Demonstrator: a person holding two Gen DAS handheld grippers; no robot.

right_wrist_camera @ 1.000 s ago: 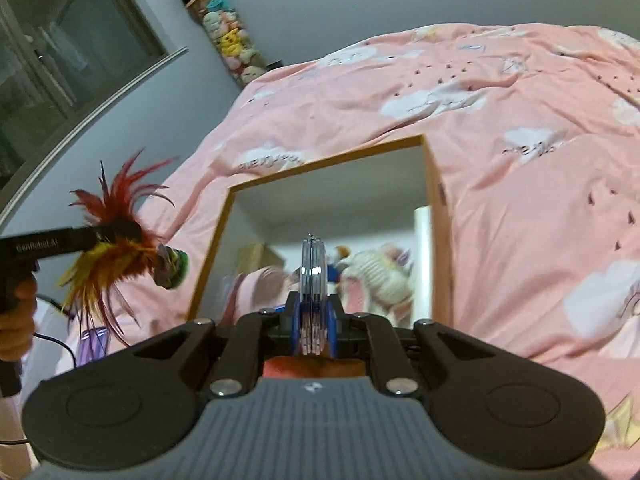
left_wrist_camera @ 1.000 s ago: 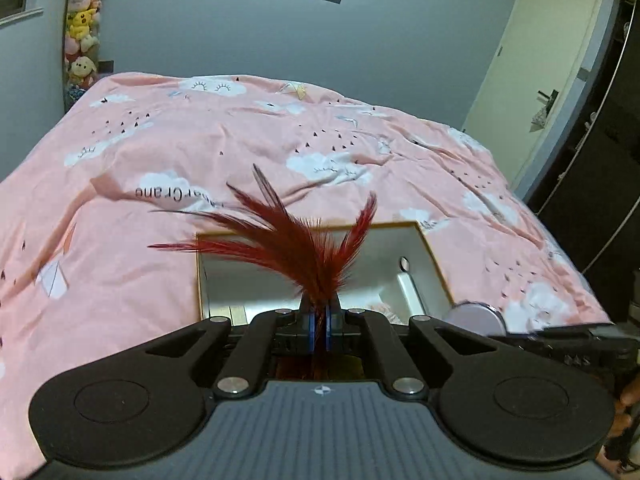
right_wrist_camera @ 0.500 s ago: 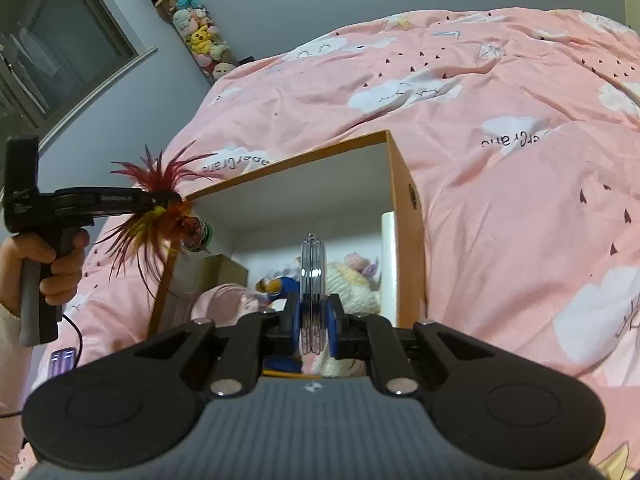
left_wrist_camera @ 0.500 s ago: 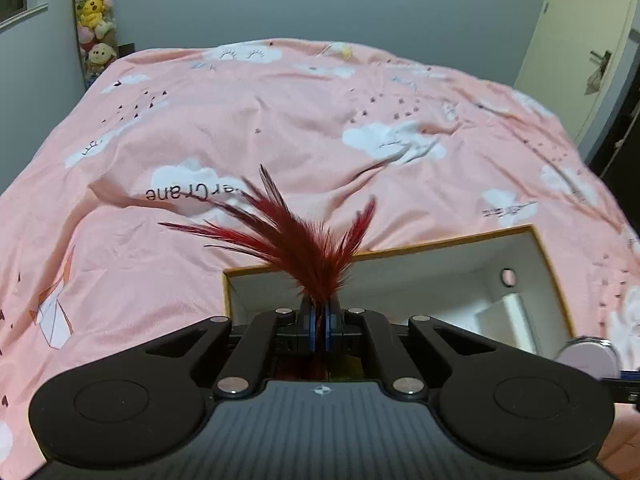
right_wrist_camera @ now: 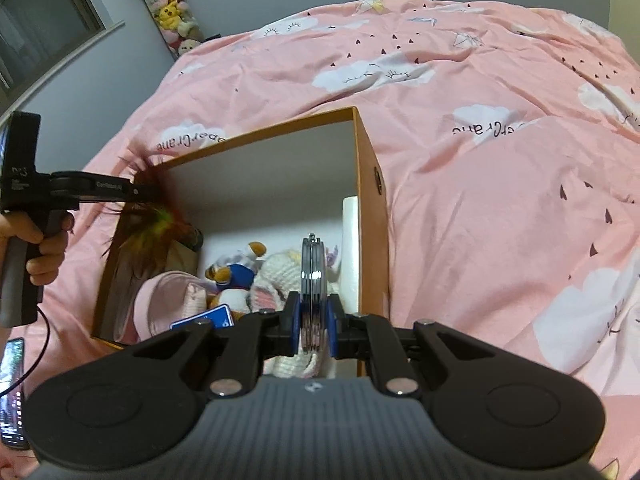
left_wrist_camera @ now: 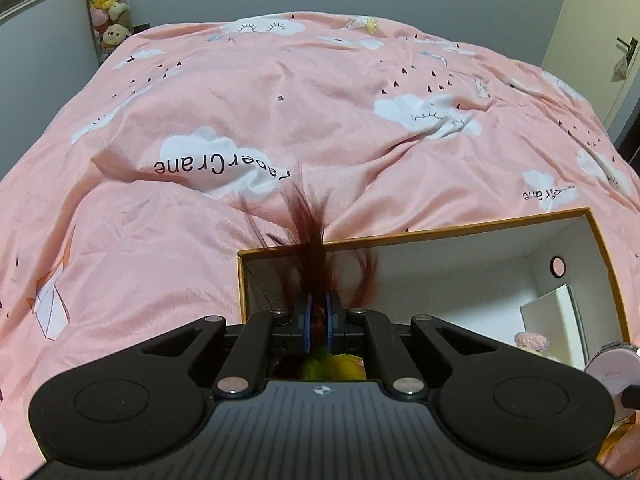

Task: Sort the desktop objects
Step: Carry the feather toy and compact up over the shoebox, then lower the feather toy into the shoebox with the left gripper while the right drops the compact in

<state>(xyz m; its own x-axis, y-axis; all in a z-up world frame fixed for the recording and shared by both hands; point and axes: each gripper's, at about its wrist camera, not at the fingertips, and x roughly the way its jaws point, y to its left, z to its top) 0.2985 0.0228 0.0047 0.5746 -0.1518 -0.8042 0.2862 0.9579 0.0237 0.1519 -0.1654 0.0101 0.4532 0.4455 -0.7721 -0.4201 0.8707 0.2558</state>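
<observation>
My left gripper is shut on a red and yellow feather toy, whose dark red plumes stick up over the near left corner of an open cardboard box. In the right wrist view the left gripper holds the blurred feather toy at the box's left wall. My right gripper is shut on a round silver compact mirror, held edge-on above the box. The mirror also shows at the lower right of the left wrist view.
The box sits on a bed with a pink cloud-print duvet. Inside lie a Donald Duck plush, a white knitted toy, a pink item, a blue card and a white block. A phone lies at the far left.
My left gripper has moved down to the box's left corner and the feathers have swung and blurred. My right gripper has moved forward over the box with the mirror.
</observation>
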